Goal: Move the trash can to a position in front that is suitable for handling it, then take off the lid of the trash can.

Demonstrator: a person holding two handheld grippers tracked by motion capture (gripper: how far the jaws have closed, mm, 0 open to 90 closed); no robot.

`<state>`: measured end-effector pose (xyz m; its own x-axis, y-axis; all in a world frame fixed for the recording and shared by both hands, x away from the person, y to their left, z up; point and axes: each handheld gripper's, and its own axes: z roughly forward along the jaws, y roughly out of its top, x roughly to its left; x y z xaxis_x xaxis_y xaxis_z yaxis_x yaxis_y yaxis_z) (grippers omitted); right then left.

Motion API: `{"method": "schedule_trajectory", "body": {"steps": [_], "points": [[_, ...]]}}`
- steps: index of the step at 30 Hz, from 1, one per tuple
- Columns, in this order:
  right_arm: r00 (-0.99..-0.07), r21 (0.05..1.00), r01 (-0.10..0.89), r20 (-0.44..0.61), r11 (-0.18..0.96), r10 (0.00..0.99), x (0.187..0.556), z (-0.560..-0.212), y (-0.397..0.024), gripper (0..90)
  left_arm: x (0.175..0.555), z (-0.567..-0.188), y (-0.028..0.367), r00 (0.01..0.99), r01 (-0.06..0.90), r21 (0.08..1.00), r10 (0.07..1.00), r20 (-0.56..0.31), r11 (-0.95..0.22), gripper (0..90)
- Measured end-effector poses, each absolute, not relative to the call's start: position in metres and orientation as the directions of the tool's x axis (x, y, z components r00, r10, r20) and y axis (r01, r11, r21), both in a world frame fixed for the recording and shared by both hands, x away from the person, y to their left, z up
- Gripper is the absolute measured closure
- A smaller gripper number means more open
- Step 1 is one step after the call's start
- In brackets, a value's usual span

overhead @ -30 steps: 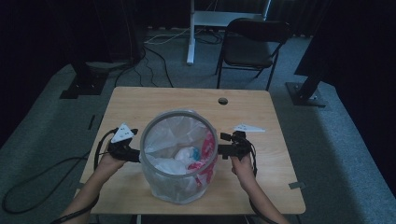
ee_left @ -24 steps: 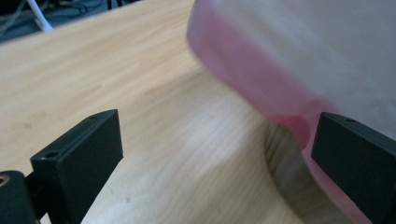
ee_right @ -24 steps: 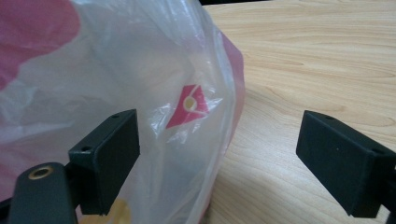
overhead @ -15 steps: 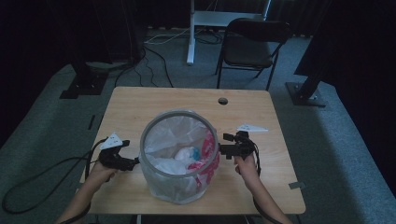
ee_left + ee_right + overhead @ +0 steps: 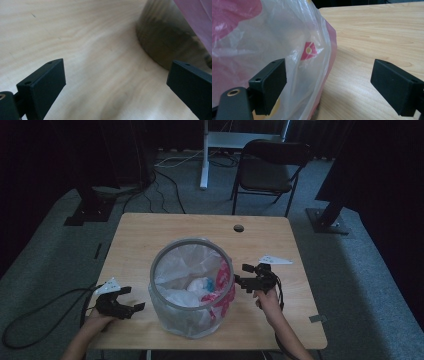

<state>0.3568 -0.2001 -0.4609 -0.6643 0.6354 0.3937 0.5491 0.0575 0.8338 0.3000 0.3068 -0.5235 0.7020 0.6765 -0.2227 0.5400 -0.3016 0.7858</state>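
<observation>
We can read no writing on the clear and pink plastic bag (image 5: 220,292) lining the round grey mesh bin (image 5: 191,287) at the middle of the pale wooden table (image 5: 150,232); the right gripper view shows only a small red printed mark with a yellow circle. Our left gripper (image 5: 131,306) sits low near the table's front left edge, just beside the bin, jaws spread over bare wood. Our right gripper (image 5: 241,276) points at the bin's right side, jaws spread wide, with open tabletop behind it.

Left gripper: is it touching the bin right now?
Apart. The high view shows bare table between the left gripper and the bin; in the left gripper view its open fingers frame only wood.
</observation>
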Motion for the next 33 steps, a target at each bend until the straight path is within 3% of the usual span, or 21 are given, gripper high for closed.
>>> {"method": "schedule_trajectory", "body": {"steps": [9, 33], "points": [[-0.703, 0.833, 0.543, 0.380, 0.109, 0.601, 0.346, -0.470, -0.220, 13.0, 0.289, -0.534, 0.309, 0.732, 0.545, 0.771, 0.635, -0.246, -0.330, 2.0], [-0.667, 0.826, 0.561, 0.410, 0.057, 0.622, 0.333, -0.463, -0.273, 13.9, 0.283, -0.543, 0.315, 0.726, 0.540, 0.781, 0.644, -0.243, -0.314, 2.0]]}}
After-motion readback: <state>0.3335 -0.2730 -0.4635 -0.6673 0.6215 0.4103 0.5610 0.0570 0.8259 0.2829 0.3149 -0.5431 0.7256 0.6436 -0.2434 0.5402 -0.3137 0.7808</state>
